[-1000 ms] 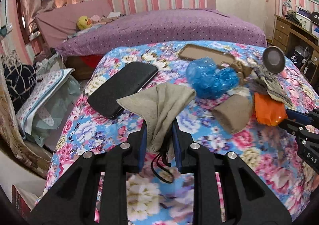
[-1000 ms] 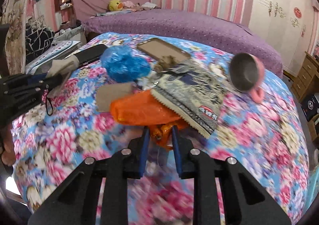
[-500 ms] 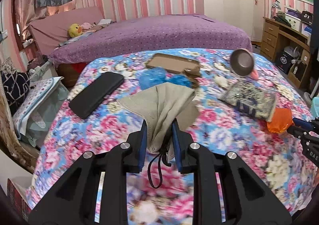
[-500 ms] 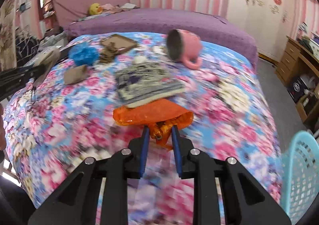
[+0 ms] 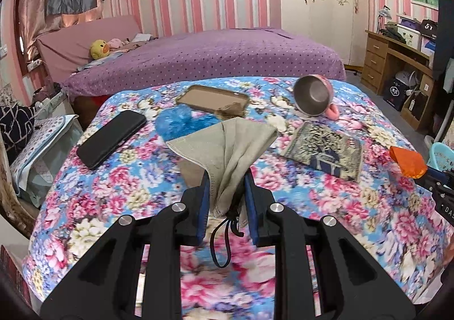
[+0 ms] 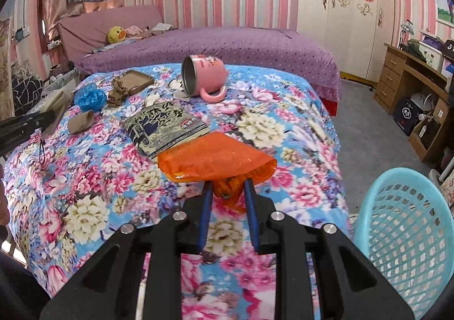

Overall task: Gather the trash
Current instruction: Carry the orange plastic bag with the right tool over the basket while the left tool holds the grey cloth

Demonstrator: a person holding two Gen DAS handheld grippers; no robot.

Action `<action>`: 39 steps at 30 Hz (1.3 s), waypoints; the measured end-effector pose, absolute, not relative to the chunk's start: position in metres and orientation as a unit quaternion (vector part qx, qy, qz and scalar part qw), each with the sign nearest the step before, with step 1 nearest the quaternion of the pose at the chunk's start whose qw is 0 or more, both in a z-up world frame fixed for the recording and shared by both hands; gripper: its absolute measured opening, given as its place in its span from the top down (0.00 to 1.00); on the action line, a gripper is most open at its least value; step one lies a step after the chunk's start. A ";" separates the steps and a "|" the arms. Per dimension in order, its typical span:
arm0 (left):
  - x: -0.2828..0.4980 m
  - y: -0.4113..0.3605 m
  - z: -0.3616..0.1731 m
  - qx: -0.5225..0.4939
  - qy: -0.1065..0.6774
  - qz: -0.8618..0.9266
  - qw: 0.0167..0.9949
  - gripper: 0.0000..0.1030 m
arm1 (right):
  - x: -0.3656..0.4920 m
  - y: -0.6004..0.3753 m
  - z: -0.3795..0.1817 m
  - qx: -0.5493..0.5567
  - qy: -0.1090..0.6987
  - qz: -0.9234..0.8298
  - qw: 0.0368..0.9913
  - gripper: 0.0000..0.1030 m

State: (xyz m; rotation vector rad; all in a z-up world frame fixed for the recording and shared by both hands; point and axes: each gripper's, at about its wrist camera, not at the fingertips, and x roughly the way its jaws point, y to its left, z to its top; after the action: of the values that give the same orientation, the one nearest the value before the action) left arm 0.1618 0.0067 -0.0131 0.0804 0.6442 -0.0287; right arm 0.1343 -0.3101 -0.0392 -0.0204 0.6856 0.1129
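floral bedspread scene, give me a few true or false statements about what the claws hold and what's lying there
1. The left claw grips a grey face mask. True.
2. The right claw is empty. False: it is shut on an orange plastic bag.
3. The pink mug stands upright. False: it lies on its side.
4. A light blue basket sits beside the bed, at the right. True.
5. The black phone lies in the basket. False: it lies on the floral bedspread.

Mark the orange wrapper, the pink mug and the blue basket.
orange wrapper (image 6: 215,159): right wrist view, middle of its top face.
pink mug (image 6: 208,66): right wrist view, outer side wall.
blue basket (image 6: 397,175): right wrist view, upper rim.
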 end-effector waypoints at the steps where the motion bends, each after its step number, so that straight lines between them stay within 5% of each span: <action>1: 0.162 0.003 -0.012 0.041 0.315 -0.015 0.948 0.80 | 0.133 -0.313 -0.037 -0.008 0.332 0.056 0.942 0.77; 39: 0.128 -0.247 -0.034 0.081 0.319 -0.159 0.931 0.80 | 0.069 -0.521 -0.038 0.063 0.311 -0.092 0.944 0.77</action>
State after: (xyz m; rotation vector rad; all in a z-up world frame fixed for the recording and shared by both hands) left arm 0.1277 -0.2474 -0.0340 0.1666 0.6538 -0.3260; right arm 0.0686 -0.5214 -0.0377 0.1285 0.6346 -0.1875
